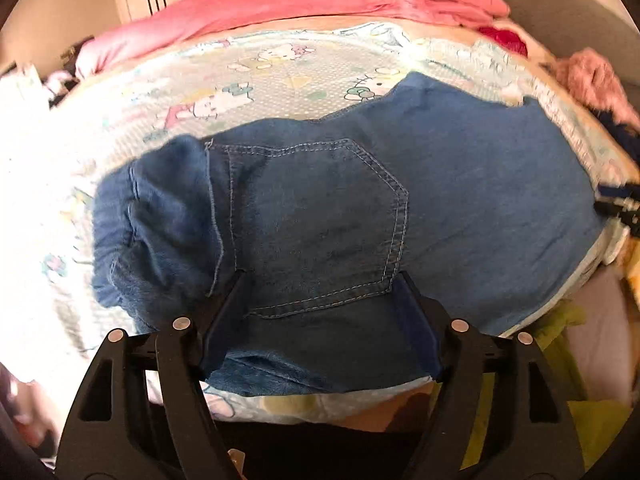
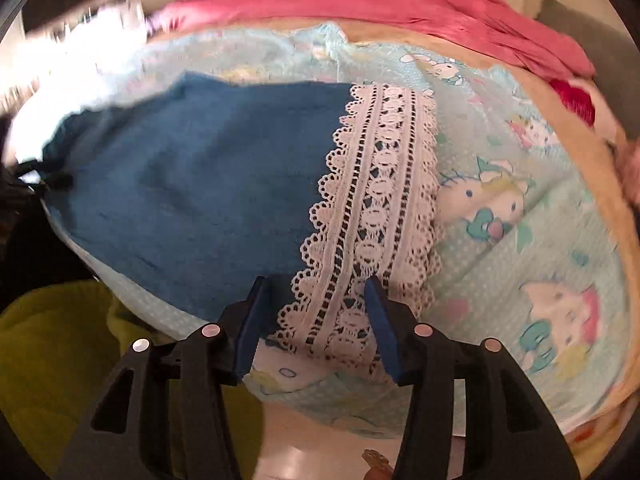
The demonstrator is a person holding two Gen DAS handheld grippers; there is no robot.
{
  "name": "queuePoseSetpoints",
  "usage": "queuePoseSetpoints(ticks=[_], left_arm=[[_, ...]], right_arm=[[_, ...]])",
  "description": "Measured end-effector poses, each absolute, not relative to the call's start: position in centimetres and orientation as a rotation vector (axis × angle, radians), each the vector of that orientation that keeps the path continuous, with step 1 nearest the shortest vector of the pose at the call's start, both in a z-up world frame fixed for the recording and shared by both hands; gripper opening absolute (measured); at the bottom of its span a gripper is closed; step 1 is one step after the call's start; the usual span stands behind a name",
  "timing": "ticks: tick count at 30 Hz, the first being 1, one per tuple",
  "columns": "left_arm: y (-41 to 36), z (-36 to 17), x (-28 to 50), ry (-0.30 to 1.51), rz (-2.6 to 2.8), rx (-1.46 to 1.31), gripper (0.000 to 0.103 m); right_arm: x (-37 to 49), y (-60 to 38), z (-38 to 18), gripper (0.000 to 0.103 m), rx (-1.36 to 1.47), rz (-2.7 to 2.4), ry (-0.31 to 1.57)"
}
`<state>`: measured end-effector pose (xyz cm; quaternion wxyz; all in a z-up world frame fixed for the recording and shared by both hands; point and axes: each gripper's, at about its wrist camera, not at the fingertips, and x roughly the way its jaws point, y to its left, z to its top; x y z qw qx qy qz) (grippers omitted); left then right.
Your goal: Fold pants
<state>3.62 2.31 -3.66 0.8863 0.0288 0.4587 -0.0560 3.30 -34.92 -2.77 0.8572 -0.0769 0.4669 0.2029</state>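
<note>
Across the bed's cartoon-print sheet (image 1: 280,76) lie the blue pants (image 1: 460,200), folded, lace hem (image 2: 380,208) at three o'clock. Left gripper (image 1: 320,280) jaws gape over the back pocket (image 1: 320,224), gripping nothing; right gripper (image 2: 316,284) jaws, half-open, straddle the lace. Edges blur.

I see the pants (image 1: 460,184) flat on the bed sheet (image 1: 256,80), blanket (image 1: 320,0) heaped behind them, lace hem (image 2: 372,216) rightmost
</note>
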Motion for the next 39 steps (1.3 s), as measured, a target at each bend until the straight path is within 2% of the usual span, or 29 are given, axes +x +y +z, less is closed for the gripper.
queuePoseSetpoints(ticks=[5, 8, 10, 14, 16, 23, 29, 33, 34, 35, 36, 38, 39], left_arm=[[1.5, -2.4, 3.3, 0.953, -0.130, 0.055, 0.069], [1.3, -0.2, 3.4, 0.905, -0.165, 0.029, 0.073], [0.5, 1.2, 4.4, 0.870, -0.161, 0.053, 0.076], [-0.9, 2.5, 7.5, 0.861, -0.198, 0.029, 0.077], [-1.5, 2.8, 9.3, 0.873, -0.226, -0.011, 0.078], [-4.3, 1.3, 15.2, 0.954, -0.252, 0.004, 0.080], [-5.4, -1.2, 19.6, 1.008, -0.253, -0.023, 0.080], [-5.3, -2.6, 21.3, 1.030, -0.286, -0.095, 0.079], [-5.7, -3.1, 21.6, 1.039, -0.296, -0.091, 0.078], [-6.1, -3.6, 21.8, 1.051, -0.307, -0.086, 0.062], [-6.4, -3.9, 21.8, 1.060, -0.310, -0.081, 0.038], [-7.1, -3.9, 21.7, 1.071, -0.327, -0.079, 0.006], [-7.1, -3.5, 21.7, 1.060, -0.322, -0.085, 0.005]], right_arm=[[2.7, -34.5, -1.7, 0.049, -0.161, 0.428, 0.968], [2.9, -34.8, 0.3, 0.050, -0.088, 0.472, 0.896], [3.5, -34.1, 1.4, 0.058, -0.093, 0.478, 0.852], [5.0, -32.7, 2.0, 0.059, -0.104, 0.494, 0.828], [5.6, -32.0, 2.2, 0.065, -0.113, 0.499, 0.813], [8.4, -31.9, 1.6, 0.070, -0.099, 0.460, 0.818], [9.2, -33.0, -1.8, 0.070, -0.075, 0.409, 0.927], [8.4, -33.0, -2.6, 0.071, -0.068, 0.407, 0.899], [8.3, -33.0, -2.6, 0.071, -0.064, 0.403, 0.893], [8.3, -33.1, -2.7, 0.071, -0.058, 0.402, 0.892], [8.3, -33.0, -2.7, 0.072, -0.054, 0.402, 0.892], [8.5, -33.0, -2.6, 0.072, -0.057, 0.402, 0.894], [8.5, -33.0, -2.6, 0.072, -0.059, 0.404, 0.894]])
